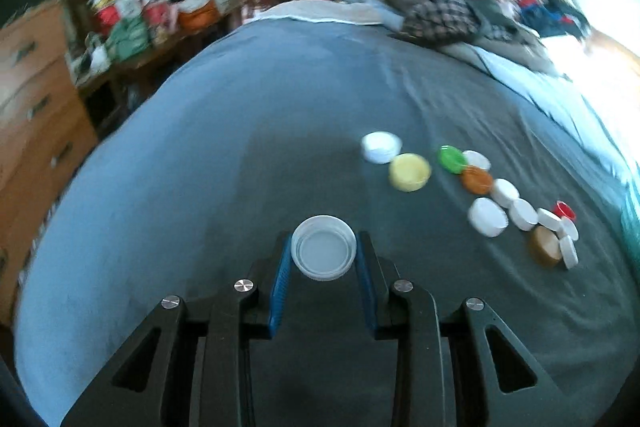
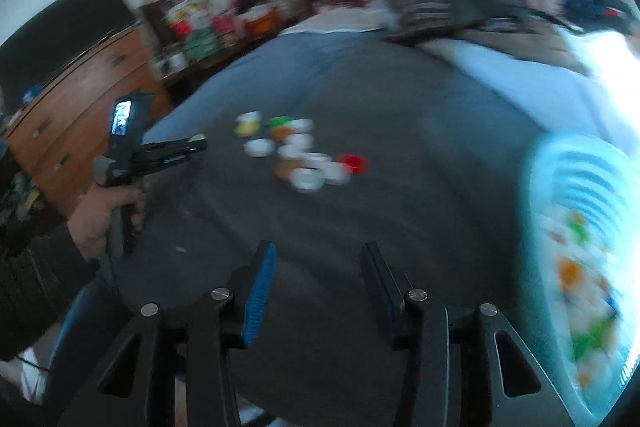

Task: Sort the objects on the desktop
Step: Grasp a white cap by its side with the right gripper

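Observation:
My left gripper (image 1: 325, 241) is shut on a clear round lid (image 1: 323, 253), its blue pads pressing both sides, just above the grey bedsheet (image 1: 240, 155). Ahead and to the right lie loose caps: a white one (image 1: 381, 146), a yellow one (image 1: 409, 171), a green one (image 1: 451, 158), an orange one (image 1: 476, 179), a brown one (image 1: 545, 246), a red one (image 1: 565, 209) and several more white ones. My right gripper (image 2: 319, 249) is open and empty over the sheet. The blurred cap cluster (image 2: 304, 155) lies beyond it.
A light blue slatted basket (image 2: 576, 167) holding coloured caps stands at the right edge of the right wrist view. A hand (image 2: 108, 211) holds the left gripper at the left. A wooden dresser (image 1: 32, 99) flanks the bed, and piled clothes (image 1: 460, 7) lie at its far end.

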Demonstrator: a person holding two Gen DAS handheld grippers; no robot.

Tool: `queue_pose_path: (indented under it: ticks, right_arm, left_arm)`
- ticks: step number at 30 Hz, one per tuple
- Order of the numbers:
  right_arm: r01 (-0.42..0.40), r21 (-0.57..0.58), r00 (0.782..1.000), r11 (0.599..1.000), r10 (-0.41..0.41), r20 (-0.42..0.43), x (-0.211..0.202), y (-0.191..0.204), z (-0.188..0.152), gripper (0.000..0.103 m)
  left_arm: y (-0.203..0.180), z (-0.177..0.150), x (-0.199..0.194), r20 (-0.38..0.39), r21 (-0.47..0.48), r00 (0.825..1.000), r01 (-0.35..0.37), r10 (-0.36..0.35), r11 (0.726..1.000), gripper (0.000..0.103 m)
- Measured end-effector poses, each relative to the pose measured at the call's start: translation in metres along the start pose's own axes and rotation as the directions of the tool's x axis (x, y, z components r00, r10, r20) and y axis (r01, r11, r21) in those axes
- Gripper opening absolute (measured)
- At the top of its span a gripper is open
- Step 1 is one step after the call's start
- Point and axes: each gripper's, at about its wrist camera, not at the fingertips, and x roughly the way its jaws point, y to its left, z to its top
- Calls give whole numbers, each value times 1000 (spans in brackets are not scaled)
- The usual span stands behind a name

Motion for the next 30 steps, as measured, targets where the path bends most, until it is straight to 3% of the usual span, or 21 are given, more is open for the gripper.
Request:
queue_pose_path:
  ticks: [3, 7, 13, 25, 30]
  right_arm:
    - [-89, -36, 995, 995, 88, -39, 50, 26, 25, 49]
    - [-137, -51, 988, 989, 133, -79, 114, 53, 56, 49]
    - [-108, -58, 986, 992, 99, -135, 179, 64, 80, 49]
    - [10, -54, 988, 998, -18, -155, 224, 51, 100, 49]
    - [-17, 2, 989, 1000, 17, -149, 226, 40, 100, 49]
  left_arm:
    - [6, -1, 4, 2, -33, 1000, 11, -11, 999, 26]
    - [1, -1, 9, 0, -12, 1000, 20, -20, 1000, 26]
    - [5, 1, 10, -7, -56, 998, 55, -56, 997, 26]
    - [15, 4, 14, -11, -90, 995, 96, -98, 991, 26]
    - [17, 5, 17, -15, -100, 994, 107, -109, 989, 26]
